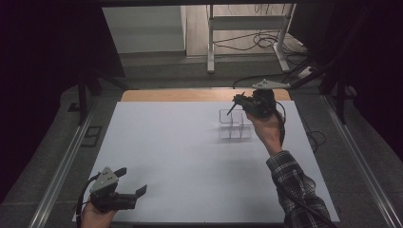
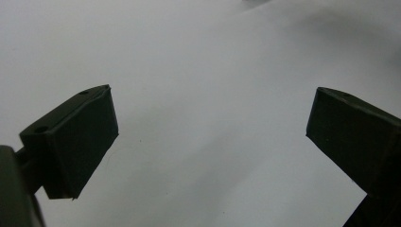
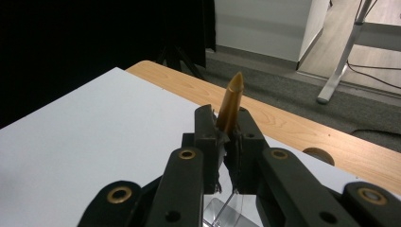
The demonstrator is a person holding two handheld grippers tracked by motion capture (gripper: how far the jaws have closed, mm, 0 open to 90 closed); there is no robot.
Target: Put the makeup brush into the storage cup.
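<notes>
My right gripper (image 1: pixel 240 101) hovers at the far right of the white table (image 1: pixel 176 152), shut on a thin pointed pen (image 1: pixel 234 107). In the right gripper view the pen (image 3: pixel 231 97) is golden-brown and sticks up tilted from between the closed jaws of that gripper (image 3: pixel 226 130). Just below it stands a clear plastic organizer with compartments (image 1: pixel 235 125), whose edge (image 3: pixel 222 213) shows under the jaws. My left gripper (image 1: pixel 134 180) rests near the table's front left corner, open, with nothing between its fingers (image 2: pixel 75 142), just bare white surface.
A wooden strip (image 1: pixel 190 95) runs along the table's far edge. Beyond it are grey floor, a white metal frame (image 1: pixel 210 42) and loose cables (image 1: pixel 266 40). Metal rails (image 1: pixel 62 166) flank the table on both sides.
</notes>
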